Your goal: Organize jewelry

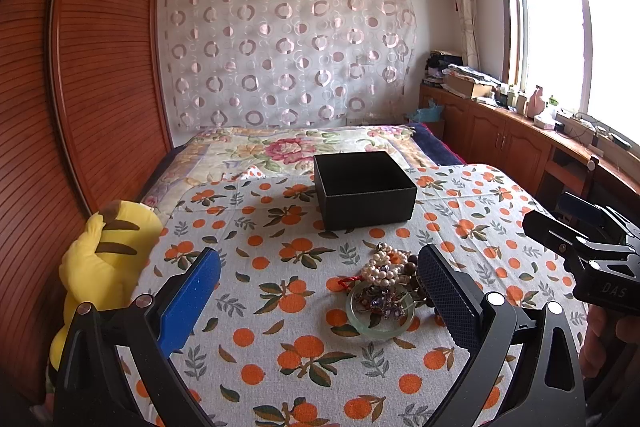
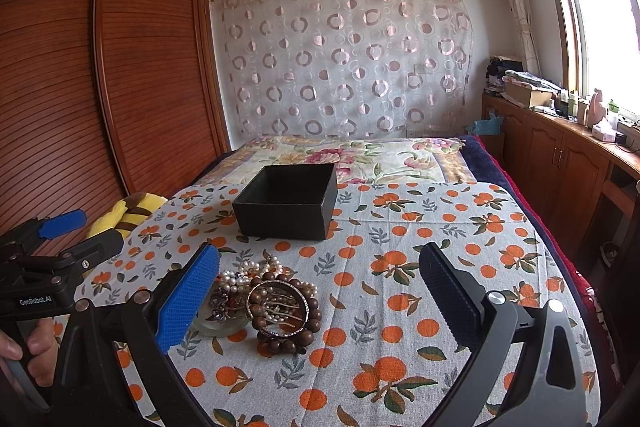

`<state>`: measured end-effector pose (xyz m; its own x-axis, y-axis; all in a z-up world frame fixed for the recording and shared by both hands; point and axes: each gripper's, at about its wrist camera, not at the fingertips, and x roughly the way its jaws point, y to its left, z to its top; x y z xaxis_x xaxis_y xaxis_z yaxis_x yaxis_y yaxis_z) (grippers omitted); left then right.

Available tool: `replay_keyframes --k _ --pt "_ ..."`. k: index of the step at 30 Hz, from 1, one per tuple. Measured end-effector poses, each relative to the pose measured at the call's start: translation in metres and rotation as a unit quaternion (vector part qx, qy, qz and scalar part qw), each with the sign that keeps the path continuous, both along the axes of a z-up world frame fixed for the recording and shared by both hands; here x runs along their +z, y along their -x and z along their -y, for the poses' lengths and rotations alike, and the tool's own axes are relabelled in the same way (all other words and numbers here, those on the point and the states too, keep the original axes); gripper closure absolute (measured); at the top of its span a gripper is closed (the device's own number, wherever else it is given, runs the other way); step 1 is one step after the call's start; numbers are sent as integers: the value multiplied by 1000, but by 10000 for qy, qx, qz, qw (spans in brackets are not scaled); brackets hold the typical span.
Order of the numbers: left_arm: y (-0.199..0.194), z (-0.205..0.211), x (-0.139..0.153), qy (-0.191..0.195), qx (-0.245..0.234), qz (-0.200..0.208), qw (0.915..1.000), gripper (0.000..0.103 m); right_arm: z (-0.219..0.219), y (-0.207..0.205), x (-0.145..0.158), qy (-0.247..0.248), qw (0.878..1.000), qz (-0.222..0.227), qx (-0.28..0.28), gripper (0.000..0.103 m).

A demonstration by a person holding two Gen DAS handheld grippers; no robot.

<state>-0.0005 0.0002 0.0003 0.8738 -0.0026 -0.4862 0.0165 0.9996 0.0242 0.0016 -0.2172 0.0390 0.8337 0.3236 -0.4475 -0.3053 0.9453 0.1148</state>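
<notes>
Both hand-held grippers hover above a bed covered with a cloth printed with oranges point(image 1: 304, 347). The left hand-held gripper point(image 1: 320, 291) fills the lower part of the left wrist view, and its two fingers stand wide apart with nothing between them. The blue pad point(image 1: 188, 303) is at the lower left of the frame and the dark pad point(image 1: 448, 291) is at the lower right.

The jewelry pile point(image 1: 386, 281) lies on the cloth a little right of the centre in this view, just beside the dark pad. In the pile there are white pearl strands point(image 1: 384, 263), a pale green glass bangle point(image 1: 378, 331) and some purple pieces lying over it, and a small red cord at the left edge of the pile.

The black box point(image 1: 364, 191) stands open on the cloth behind the pile, above the middle of the frame, apart from the jewelry. Its inside is dark, so I cannot tell what it holds.

In the right wrist view the right hand-held gripper point(image 2: 320, 291) is also spread open and holds nothing. Here the pile sits left of the centre, next to the blue pad, and a brown wooden bead bracelet point(image 2: 288, 311) is on its near side.

A yellow plush toy point(image 1: 108, 255) lies at the left edge of the bed, beside the wooden wardrobe point(image 1: 92, 75).
</notes>
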Motion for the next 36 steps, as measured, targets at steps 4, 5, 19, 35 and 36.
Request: replay_keyframes --k 4,5,19,35,36 --pt "-2 4 8 3 -2 12 10000 8 0 0 0 1 10000 2 2 2" --pt "-2 5 8 4 -1 14 10000 8 0 0 0 -1 10000 3 1 2" --pt "-3 5 15 6 -4 35 10000 8 1 1 -1 -6 10000 3 0 2" --pt "-13 -3 -3 104 -57 -331 9994 8 -6 -7 -19 55 9994 -245 235 6" --pt "-14 -4 -6 111 -56 -367 9992 8 -7 -8 -22 66 9992 -274 275 10"
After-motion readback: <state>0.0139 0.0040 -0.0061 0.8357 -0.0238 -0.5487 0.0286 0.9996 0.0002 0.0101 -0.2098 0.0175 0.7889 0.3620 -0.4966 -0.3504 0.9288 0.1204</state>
